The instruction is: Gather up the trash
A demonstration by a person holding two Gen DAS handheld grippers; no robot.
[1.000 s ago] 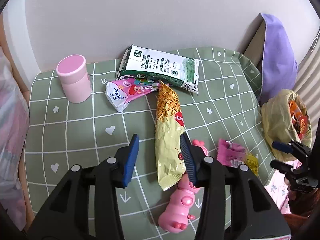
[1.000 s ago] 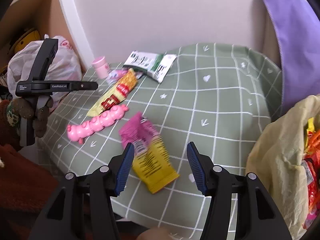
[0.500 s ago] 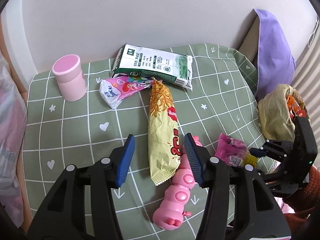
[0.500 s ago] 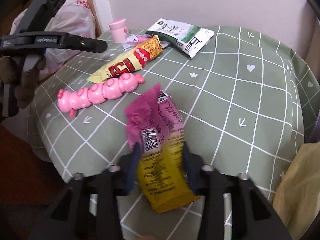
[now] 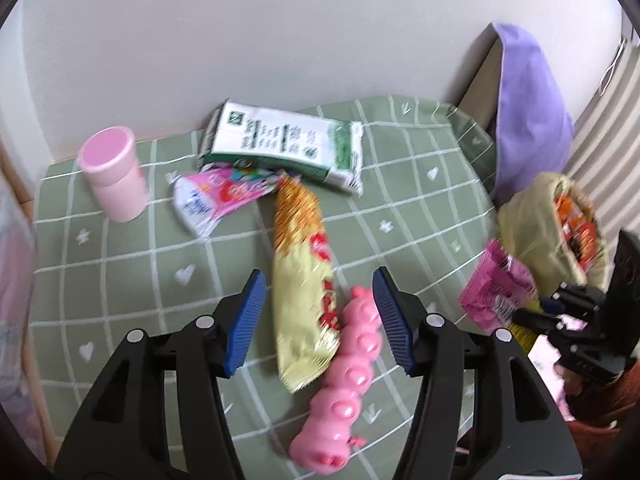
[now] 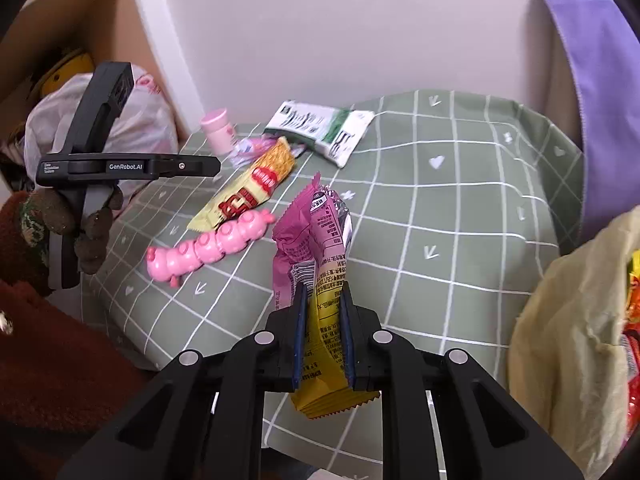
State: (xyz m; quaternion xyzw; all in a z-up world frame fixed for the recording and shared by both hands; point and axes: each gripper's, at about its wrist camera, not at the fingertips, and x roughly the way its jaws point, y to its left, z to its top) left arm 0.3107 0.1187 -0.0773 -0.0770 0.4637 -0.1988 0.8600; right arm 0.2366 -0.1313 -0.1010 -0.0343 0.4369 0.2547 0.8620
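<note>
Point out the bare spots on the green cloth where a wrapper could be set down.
Bare cloth lies right of the green-white packet, toward the purple pillow. Another patch lies in front of the pink cup. The middle, around the yellow wrapper and pink toy, is crowded.

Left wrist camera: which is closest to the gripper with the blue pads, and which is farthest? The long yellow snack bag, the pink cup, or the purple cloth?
From the left gripper:
1. Long yellow snack bag, between its open pads.
2. Pink cup, back left.
3. Purple cloth, far right corner by the wall.
</note>
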